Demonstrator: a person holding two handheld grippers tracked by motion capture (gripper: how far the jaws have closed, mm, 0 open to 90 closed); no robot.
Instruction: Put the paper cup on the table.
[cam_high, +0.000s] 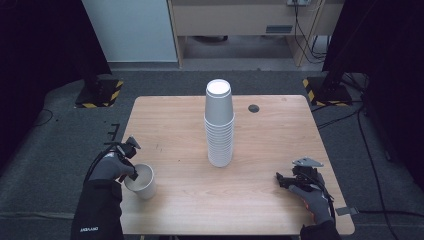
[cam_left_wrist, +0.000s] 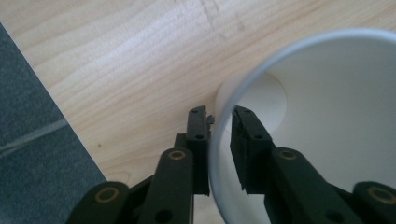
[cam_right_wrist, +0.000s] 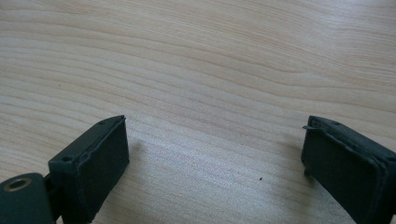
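Single cup on table front-left (near edge), cup stack centre

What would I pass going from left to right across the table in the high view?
Left gripper → single paper cup with the jaws astride its rim → tall stack of paper cups → small dark round hole in the tabletop → right gripper, jaws open over bare wood.
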